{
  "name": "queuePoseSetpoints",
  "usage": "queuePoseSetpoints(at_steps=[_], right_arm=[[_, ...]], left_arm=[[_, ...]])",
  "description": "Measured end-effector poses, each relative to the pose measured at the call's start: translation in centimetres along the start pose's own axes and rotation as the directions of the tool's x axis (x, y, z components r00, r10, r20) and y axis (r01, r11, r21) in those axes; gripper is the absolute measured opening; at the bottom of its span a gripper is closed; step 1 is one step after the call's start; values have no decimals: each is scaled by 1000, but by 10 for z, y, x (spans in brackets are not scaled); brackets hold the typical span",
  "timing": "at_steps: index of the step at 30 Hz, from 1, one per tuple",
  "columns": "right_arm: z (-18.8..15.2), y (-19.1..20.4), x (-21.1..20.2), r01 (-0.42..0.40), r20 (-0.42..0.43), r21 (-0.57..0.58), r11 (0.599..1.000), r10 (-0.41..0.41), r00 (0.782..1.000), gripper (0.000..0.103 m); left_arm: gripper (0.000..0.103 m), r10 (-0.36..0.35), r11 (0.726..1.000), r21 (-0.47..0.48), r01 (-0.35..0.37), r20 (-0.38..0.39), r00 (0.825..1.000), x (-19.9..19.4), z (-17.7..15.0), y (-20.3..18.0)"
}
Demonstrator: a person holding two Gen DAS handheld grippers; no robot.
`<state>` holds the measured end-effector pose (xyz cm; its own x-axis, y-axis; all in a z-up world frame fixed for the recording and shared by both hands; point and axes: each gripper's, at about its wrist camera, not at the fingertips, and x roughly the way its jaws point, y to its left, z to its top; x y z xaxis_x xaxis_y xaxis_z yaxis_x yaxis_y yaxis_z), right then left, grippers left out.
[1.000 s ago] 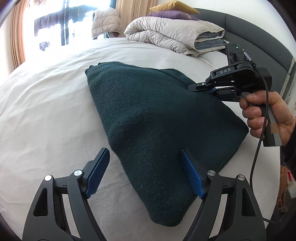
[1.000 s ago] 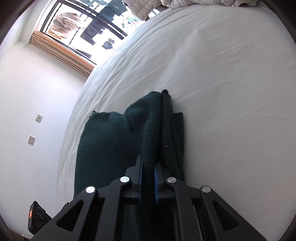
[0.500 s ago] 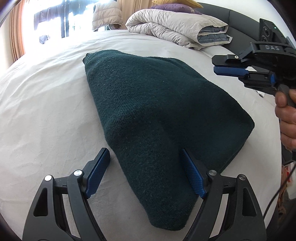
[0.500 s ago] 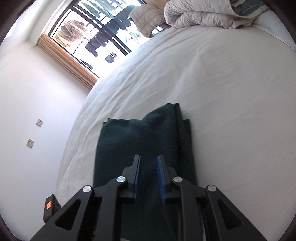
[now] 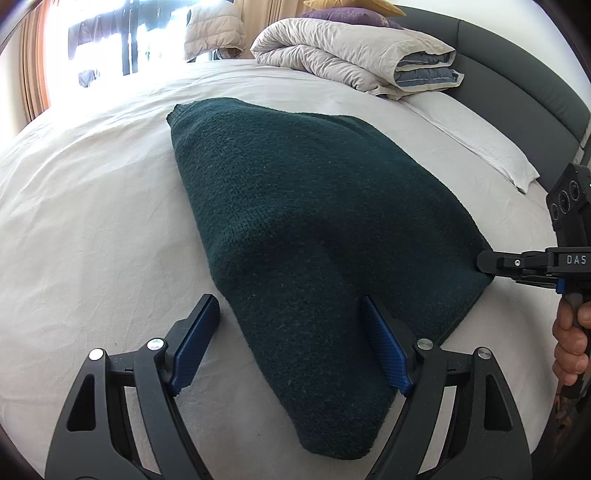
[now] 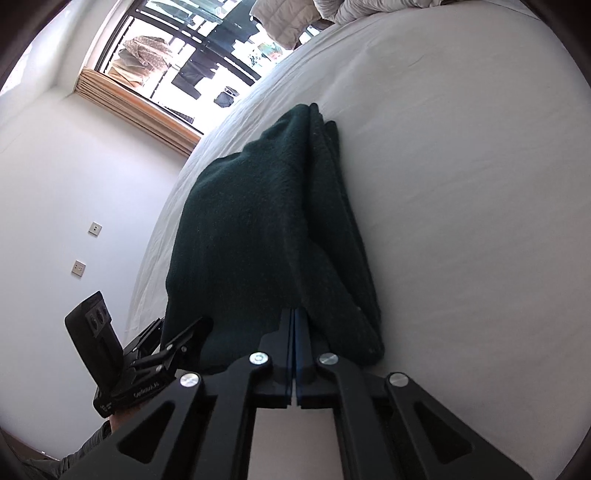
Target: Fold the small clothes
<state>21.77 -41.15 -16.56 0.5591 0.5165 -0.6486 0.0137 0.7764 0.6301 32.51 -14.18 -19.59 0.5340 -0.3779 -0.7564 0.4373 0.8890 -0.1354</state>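
On a white bed (image 5: 92,221), left tongs (image 5: 288,343) gape wide astride a folded dark-green sweater (image 5: 314,221), right tongs (image 6: 295,332) seemingly pinching its corner.

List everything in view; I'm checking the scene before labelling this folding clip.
Folded garment: one, dark green knit, middle of the bed.
Bed sheet: one, white, under the garment.
Folded duvet: one, beige with blue-grey lining, at the head of the bed.
Pillows: two, purple and yellow, behind the duvet.
Headboard: one, dark grey.
Window: one, clothes hanging outside.
Wall sockets: two, white wall.
Left hand-held gripper: open, straddling the garment's near end.
Right hand-held gripper: shut on the garment's edge.
Hand: gripping the right handle.
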Motion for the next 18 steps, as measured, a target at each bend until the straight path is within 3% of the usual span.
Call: queuePoseSetpoints(at_steps=[2, 4, 8, 9, 12, 15, 18], right_arm=[[1, 2, -11, 20, 16, 12, 1000, -20, 1000, 0], [10, 11, -17, 37, 39, 1, 999, -37, 999, 7], [49, 41, -5, -8, 49, -61, 998, 11, 999, 12], [61, 52, 4, -36, 44, -84, 996, 40, 998, 12], [94, 71, 42, -62, -3, -103, 993, 62, 998, 26], [116, 74, 88, -132, -105, -63, 989, 125, 987, 28], [128, 69, 120, -98, -143, -47, 994, 90, 986, 29]], left_arm=[[80, 0, 1000, -2, 0, 2, 1000, 0, 0, 1], [80, 0, 1000, -4, 0, 3, 1000, 0, 0, 1], [80, -4, 1000, -9, 4, 4, 1000, 0, -1, 3], [80, -6, 1000, -10, 6, 5, 1000, 0, -1, 3], [80, -11, 1000, -13, 11, 9, 1000, 0, -1, 4], [80, -19, 1000, -18, 19, 13, 1000, 2, -2, 6], [80, -25, 999, -23, 25, 17, 1000, 2, -2, 7]])
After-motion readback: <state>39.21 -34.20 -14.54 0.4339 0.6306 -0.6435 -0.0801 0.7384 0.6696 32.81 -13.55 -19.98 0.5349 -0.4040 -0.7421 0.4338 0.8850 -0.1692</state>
